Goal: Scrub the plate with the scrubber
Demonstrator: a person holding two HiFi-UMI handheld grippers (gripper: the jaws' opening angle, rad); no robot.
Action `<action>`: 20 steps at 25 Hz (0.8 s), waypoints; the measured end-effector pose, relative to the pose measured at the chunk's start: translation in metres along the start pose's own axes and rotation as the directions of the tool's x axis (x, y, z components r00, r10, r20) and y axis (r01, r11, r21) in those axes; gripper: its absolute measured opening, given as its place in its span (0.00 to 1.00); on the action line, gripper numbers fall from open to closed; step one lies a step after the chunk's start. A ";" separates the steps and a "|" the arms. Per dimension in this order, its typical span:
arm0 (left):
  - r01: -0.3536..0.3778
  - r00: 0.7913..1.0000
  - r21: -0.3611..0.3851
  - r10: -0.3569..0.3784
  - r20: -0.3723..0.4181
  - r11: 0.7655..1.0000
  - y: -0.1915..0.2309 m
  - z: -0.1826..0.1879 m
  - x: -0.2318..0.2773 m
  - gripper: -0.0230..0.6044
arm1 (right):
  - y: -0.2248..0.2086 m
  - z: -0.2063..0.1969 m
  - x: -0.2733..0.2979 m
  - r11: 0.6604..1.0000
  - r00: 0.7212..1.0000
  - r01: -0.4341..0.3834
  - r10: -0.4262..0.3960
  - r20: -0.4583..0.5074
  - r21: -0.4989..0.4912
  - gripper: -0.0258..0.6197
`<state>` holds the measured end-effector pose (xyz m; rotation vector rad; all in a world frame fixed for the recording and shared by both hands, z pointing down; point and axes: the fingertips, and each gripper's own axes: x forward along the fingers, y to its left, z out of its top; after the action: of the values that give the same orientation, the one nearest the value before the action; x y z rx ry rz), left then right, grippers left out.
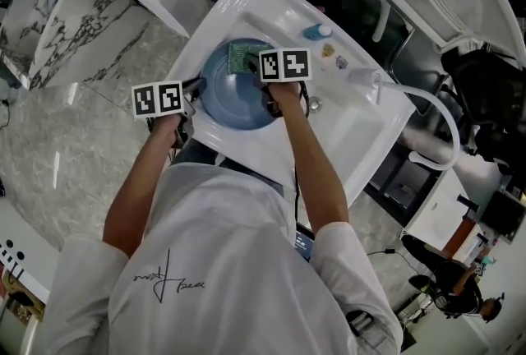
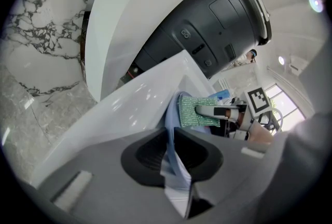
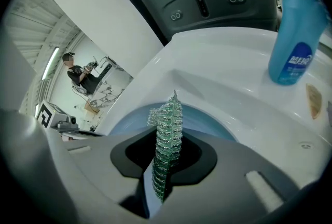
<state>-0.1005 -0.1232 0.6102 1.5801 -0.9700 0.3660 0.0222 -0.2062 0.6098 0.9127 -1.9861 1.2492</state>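
Note:
A light blue plate [image 1: 223, 94] lies tilted in the white sink [image 1: 362, 127]. My left gripper [image 1: 191, 99] is shut on the plate's left rim; in the left gripper view that rim [image 2: 174, 155] runs edge-on between the jaws. My right gripper [image 1: 261, 89] is shut on a green glittery scrubber [image 1: 241, 55], which rests on the plate's far part. In the right gripper view the scrubber [image 3: 167, 140] stands edge-on between the jaws, above the plate [image 3: 207, 122]. The left gripper view shows the scrubber [image 2: 199, 110] flat against the plate.
A blue soap bottle [image 3: 293, 41] stands on the sink's back ledge, also in the head view as the bottle [image 1: 316, 32]. A dark round appliance [image 2: 218, 21] stands behind the sink. Marble floor [image 1: 74, 123] lies to the left. A person [image 3: 78, 72] sits far off.

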 end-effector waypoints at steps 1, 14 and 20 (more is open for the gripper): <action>0.003 1.000 -0.001 -0.003 0.000 1.000 -0.001 0.000 0.001 0.20 | -0.004 0.000 -0.002 1.000 1.000 0.007 -0.007 0.005 0.003 0.13; 0.010 1.000 -0.008 -0.010 0.009 1.000 -0.003 0.000 0.003 0.19 | -0.034 -0.002 -0.020 0.995 0.995 0.085 -0.088 0.049 0.058 0.13; 0.010 1.000 -0.012 -0.010 0.017 1.000 -0.003 0.001 0.002 0.19 | -0.047 -0.007 -0.031 0.989 0.990 0.123 -0.129 0.061 0.081 0.13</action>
<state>-0.0974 -0.1254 0.6095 1.5787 -0.9750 0.3397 0.0787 -0.2077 0.6116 1.1134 -1.9095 1.2461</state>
